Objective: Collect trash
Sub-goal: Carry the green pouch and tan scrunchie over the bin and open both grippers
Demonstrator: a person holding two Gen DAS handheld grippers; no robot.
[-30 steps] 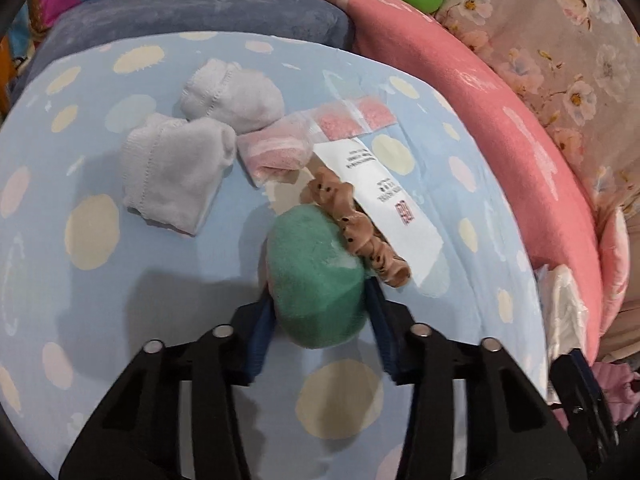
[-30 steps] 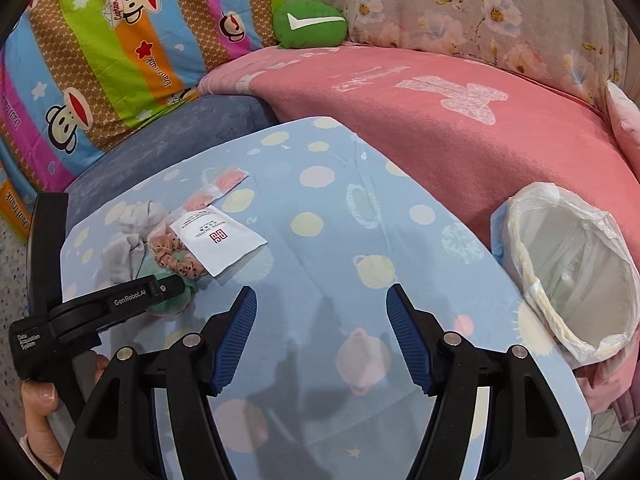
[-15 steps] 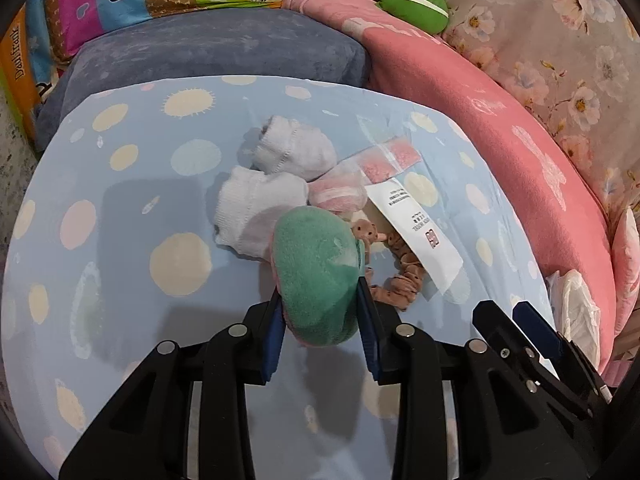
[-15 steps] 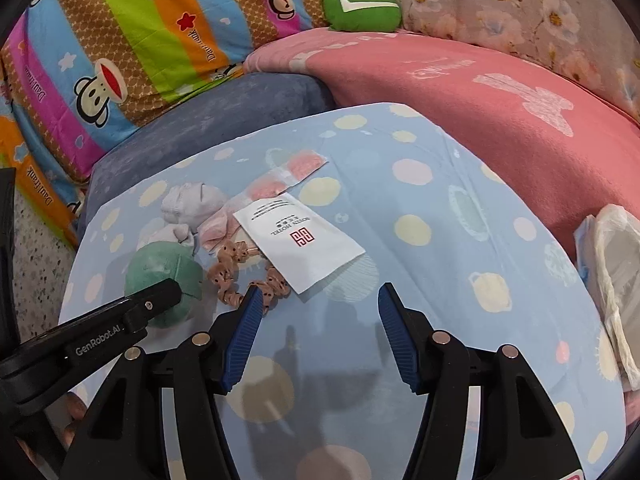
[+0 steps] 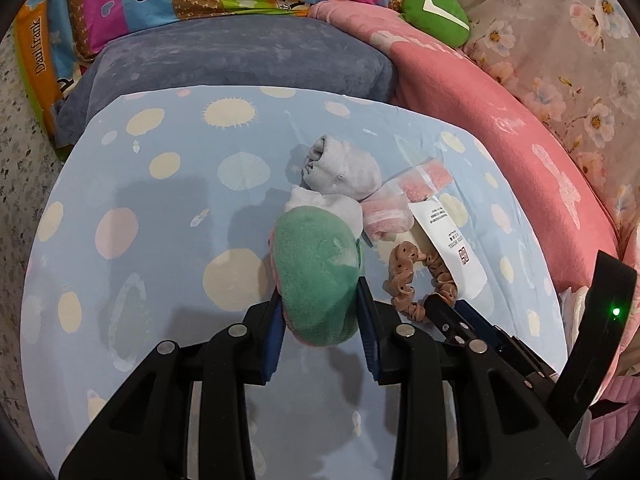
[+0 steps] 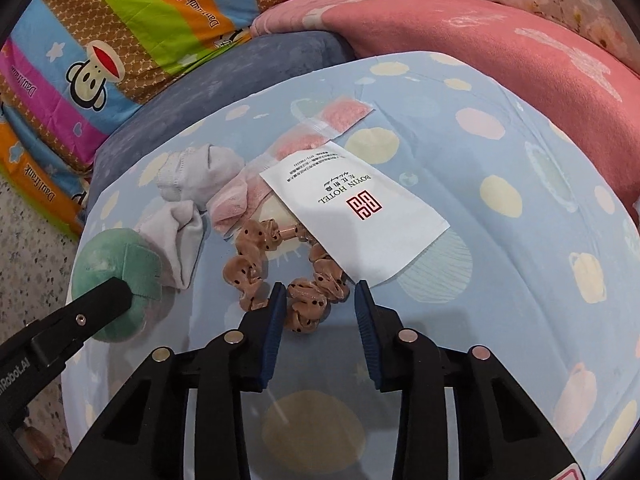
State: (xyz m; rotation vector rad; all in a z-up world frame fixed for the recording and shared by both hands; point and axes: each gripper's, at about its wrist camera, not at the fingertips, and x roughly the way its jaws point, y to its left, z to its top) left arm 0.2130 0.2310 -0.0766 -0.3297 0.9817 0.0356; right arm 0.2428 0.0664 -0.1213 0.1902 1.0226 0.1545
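The left gripper [image 5: 320, 312] is squeezed tight on a soft green plush pad [image 5: 316, 276], holding it up over the middle of the blue spotted table [image 5: 160, 200]. The pad looks light and squishy, so it should not slip or break. The right gripper [image 6: 320, 306] is part way open with nothing held, and its two fingers sit on either side of the brown scrunchie [image 6: 280, 268] near the middle of the table. The scrunchie is soft and floppy; a pinch on its puffy front loop should lift it. A white paper packet [image 6: 356, 212] lies touching it, flat and thin, so it is best taken by an edge. Two grey socks [image 5: 340, 168] and pink packets [image 6: 316, 128] lie just behind.
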